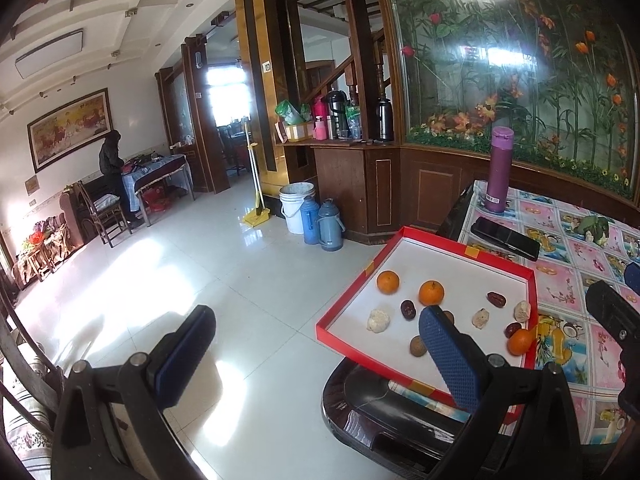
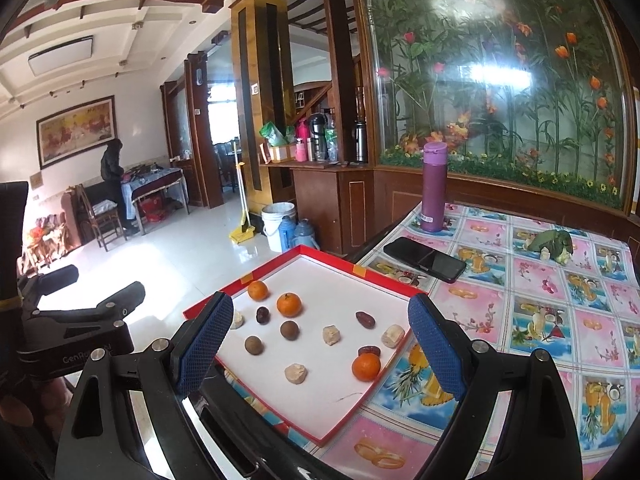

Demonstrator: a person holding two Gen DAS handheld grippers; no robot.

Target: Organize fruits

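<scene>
A red-rimmed white tray (image 1: 460, 246) (image 2: 328, 258) sits on the table's near-left corner. It holds three oranges (image 1: 431, 293) (image 2: 365, 367), dark red dates (image 1: 496, 299) (image 2: 365, 319), brown round fruits (image 1: 418, 346) (image 2: 289, 329) and pale lumps (image 1: 376, 321) (image 2: 331, 335). My left gripper (image 1: 316, 314) hangs open off the tray's left corner, mostly over the floor, with nothing between its fingers. My right gripper (image 2: 320, 304) is open above the tray's near side, framing the fruit without touching any. Each gripper shows at the edge of the other's view.
On the floral tablecloth (image 2: 520, 320) beyond the tray lie a black phone (image 2: 424, 260) (image 1: 504, 238), a purple bottle (image 2: 433, 188) (image 1: 498, 172) and a green vegetable (image 2: 552, 244). The table edge drops to tiled floor on the left. A person (image 1: 112, 156) stands far back.
</scene>
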